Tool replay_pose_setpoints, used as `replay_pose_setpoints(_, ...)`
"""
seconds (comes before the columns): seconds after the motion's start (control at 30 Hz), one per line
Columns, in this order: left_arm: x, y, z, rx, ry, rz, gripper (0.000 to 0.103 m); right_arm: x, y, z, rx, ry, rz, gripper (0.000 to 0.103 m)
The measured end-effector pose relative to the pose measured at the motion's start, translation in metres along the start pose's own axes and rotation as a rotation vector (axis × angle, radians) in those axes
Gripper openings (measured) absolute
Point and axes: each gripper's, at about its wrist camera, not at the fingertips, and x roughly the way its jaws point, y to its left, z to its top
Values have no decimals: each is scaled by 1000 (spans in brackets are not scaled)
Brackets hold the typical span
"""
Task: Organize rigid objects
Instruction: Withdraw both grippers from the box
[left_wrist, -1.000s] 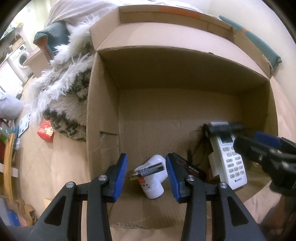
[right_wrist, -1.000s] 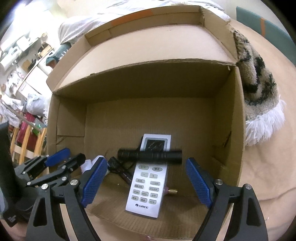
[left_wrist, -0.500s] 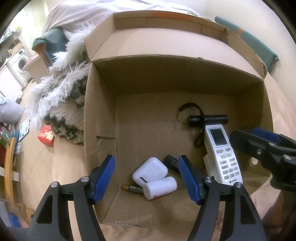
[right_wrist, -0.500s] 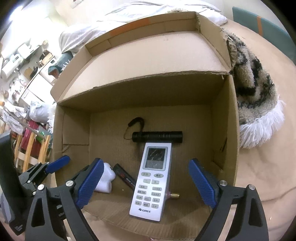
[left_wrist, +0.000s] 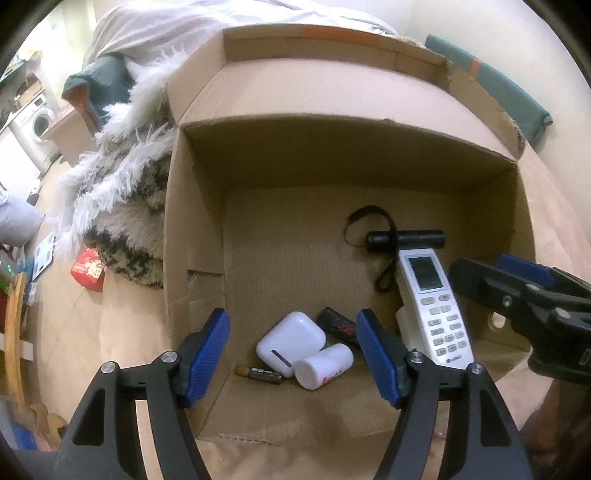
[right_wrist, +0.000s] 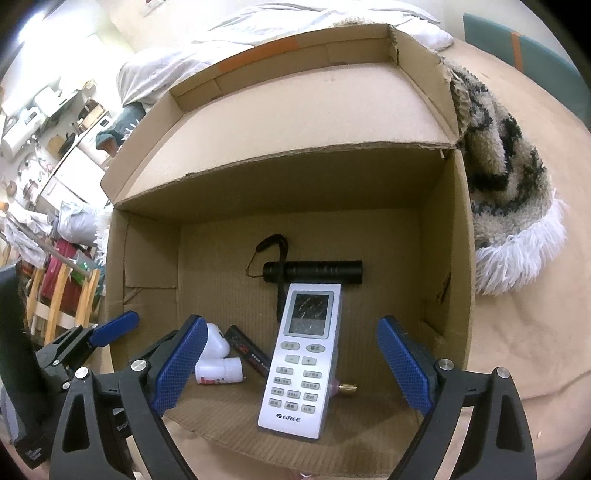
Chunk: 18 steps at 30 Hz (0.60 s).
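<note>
An open cardboard box holds several items. A white remote leans against a black flashlight with a strap. Near the box's front lie a white earbud case, a small white bottle, a battery and a dark bar. My left gripper hangs open above the case and bottle, nothing between its fingers. My right gripper stands wide open over the remote without touching it.
A shaggy black-and-white rug lies bunched against the box's side. A red packet sits on the tan floor at left. A bed with pale sheets stands behind the box. Wooden furniture is far left.
The left gripper opened, dropping the battery into the box beside the bottle, then drew back. The right gripper widened slightly and drew back, so the flashlight now lies clear beyond the remote.
</note>
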Motion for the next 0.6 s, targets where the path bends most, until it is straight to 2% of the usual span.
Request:
replay_pose_setpoints(0.43,-43,11,-1,-60,-30,-43,68,-52,5,-15,-31,-100,-14,99)
replay_pose_setpoints(0.6,-58,21,-13,-91,-11,-37,68,-63,8,-29,-59,-85,-9,99)
